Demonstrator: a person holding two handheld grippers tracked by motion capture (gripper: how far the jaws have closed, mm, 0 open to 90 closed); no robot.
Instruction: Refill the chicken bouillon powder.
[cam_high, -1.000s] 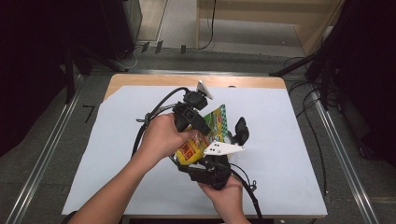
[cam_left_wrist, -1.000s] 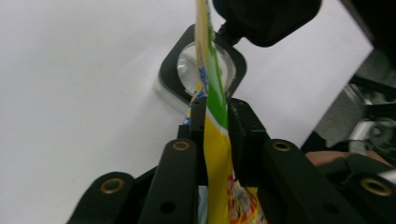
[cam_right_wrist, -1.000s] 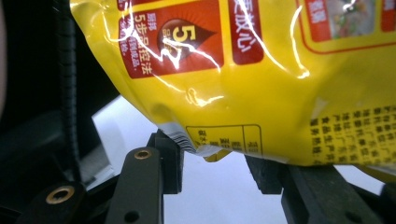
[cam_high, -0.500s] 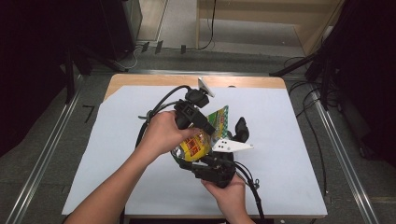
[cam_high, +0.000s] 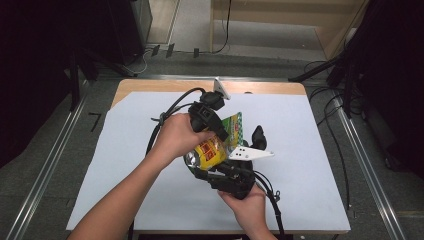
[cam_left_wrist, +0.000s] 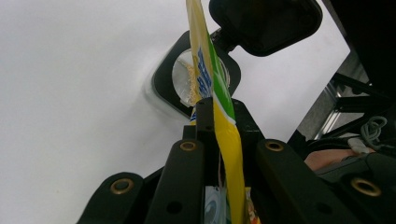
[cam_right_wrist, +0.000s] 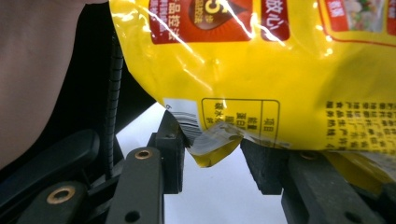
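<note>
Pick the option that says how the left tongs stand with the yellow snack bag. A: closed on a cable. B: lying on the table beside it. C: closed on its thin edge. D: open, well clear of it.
C: in the left gripper view the left tongs pinch the flat edge of the yellow snack bag, which rises between both black jaws.

The left hand (cam_high: 175, 137) covers most of the left gripper (cam_high: 216, 131) in the high view, so its jaws can't be made out there. The yellow packet (cam_right_wrist: 261, 70) runs off the top and right edges of the right gripper view, its small print too fine to read. In the left gripper view, that packet drops behind the jaws at the bottom edge.
</note>
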